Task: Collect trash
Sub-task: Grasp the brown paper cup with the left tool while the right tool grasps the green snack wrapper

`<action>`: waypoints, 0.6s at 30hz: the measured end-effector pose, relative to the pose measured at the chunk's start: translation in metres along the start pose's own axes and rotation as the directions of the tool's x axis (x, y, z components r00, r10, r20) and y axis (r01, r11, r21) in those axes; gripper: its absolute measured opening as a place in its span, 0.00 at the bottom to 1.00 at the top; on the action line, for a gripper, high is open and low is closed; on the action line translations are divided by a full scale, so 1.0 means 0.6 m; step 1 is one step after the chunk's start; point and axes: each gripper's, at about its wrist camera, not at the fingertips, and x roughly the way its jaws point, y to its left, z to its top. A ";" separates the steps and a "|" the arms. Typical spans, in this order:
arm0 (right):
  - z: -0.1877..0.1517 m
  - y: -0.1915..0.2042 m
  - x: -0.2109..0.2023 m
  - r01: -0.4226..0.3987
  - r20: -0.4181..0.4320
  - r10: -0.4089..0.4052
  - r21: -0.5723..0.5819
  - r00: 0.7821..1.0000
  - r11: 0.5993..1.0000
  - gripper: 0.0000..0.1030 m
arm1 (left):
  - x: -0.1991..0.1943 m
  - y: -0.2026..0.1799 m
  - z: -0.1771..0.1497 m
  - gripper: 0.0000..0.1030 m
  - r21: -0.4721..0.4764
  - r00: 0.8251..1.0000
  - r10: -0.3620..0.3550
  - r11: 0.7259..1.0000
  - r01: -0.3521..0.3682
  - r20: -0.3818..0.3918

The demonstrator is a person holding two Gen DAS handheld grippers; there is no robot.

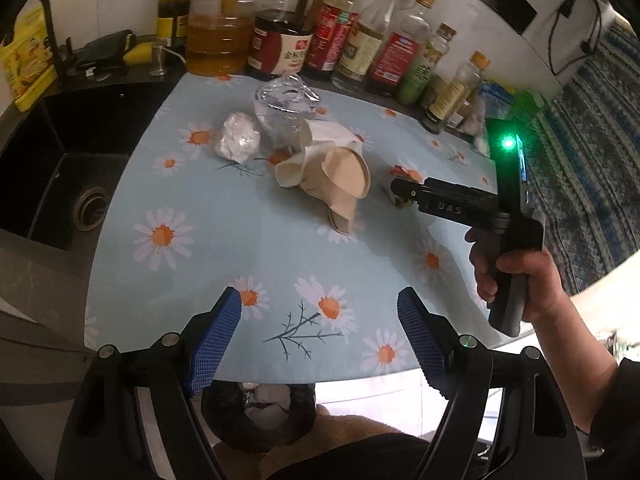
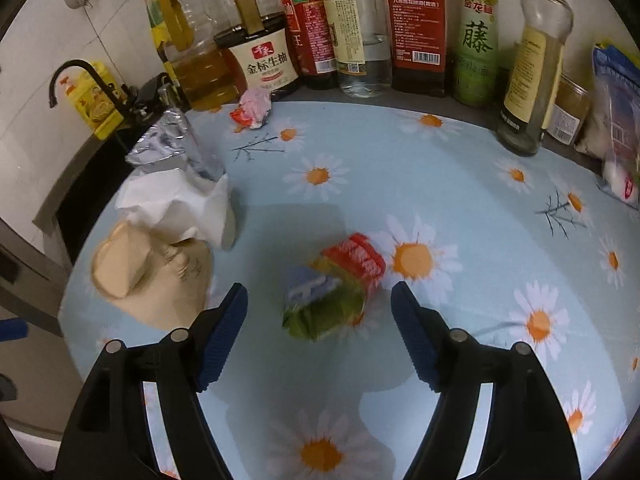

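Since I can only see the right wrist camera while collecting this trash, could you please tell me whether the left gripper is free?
Observer: Yes, the left gripper is open with nothing between its fingers, above the near edge of the table.
Operator: Thank you. Is there somewhere to drop the trash?
Observer: What looks like a dark bin sits below that edge, with crumpled white scraps inside.
Operator: Is any trash hidden from me behind the tissue?
Observer: A crumpled white ball lies beside the clear plastic cup, on the side towards the sink.
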 end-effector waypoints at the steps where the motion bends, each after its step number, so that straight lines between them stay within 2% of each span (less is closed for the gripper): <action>1: 0.001 0.001 0.005 0.009 -0.001 -0.009 -0.002 1.000 1.000 0.72 | 0.000 -0.001 0.001 0.76 -0.008 1.000 0.007 1.000 -0.007 0.001; 6: -0.002 0.009 0.027 0.031 -0.002 -0.031 -0.035 1.000 0.999 0.71 | 0.003 0.004 0.005 0.76 -0.045 1.000 0.020 0.999 -0.020 -0.002; 9: 0.001 0.015 0.028 0.063 0.010 -0.062 -0.071 0.998 0.995 0.61 | 0.007 0.006 0.008 0.76 -0.055 1.000 0.028 0.998 -0.029 -0.010; 12: 0.002 0.010 0.029 0.048 0.013 -0.048 -0.063 0.999 0.997 0.60 | 0.013 0.006 0.013 0.76 -0.063 0.999 0.031 0.998 -0.032 -0.018; 15: 0.003 -0.004 0.018 -0.009 0.010 0.009 -0.017 1.000 1.000 0.59 | 0.012 -0.001 0.021 0.76 -0.059 1.000 0.025 0.998 -0.026 -0.009; 18: 0.004 -0.012 0.005 -0.021 0.019 0.021 -0.008 1.000 1.000 0.59 | 0.017 -0.010 0.033 0.76 -0.047 1.000 0.028 0.998 -0.029 -0.008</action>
